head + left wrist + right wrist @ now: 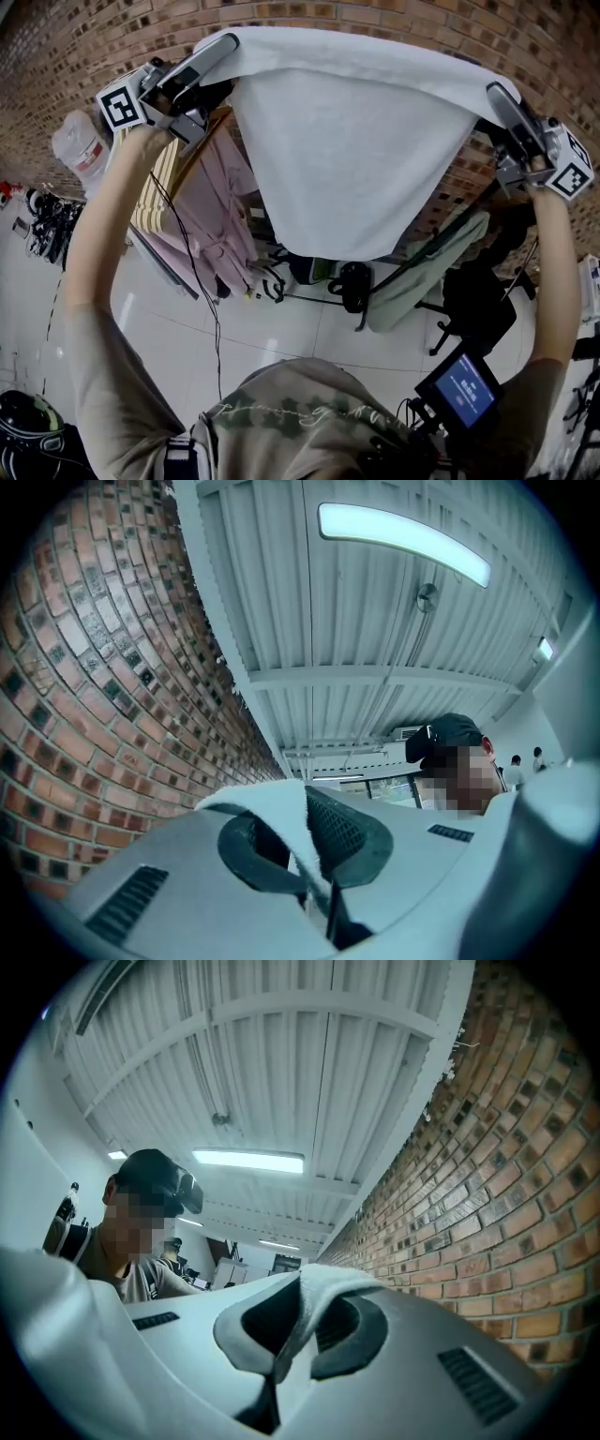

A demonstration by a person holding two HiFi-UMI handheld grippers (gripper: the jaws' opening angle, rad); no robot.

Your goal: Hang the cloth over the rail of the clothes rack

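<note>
Where left gripper (221, 45), right gripper (497, 92) pinch corners, cloth (356, 159) edge taut.

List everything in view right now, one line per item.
cloth: one, white, held up and spread between both claws
brick wall: one, red-brown, behind the cloth
clothes rack: one, dark bar, below the cloth at right
pink garments: a few, pink, hanging lower left of the cloth
striped garment: one, cream stripes, left of the pink ones
green garment: one, pale green, draped by the dark bar
office chair: one, black, on the floor at right
floor: white tiles
ceiling light: one, white, overhead
screen: one, blue, at the person's chest
left claw: grey, shut on the cloth's left corner
right claw: grey, shut on the right corner
</note>
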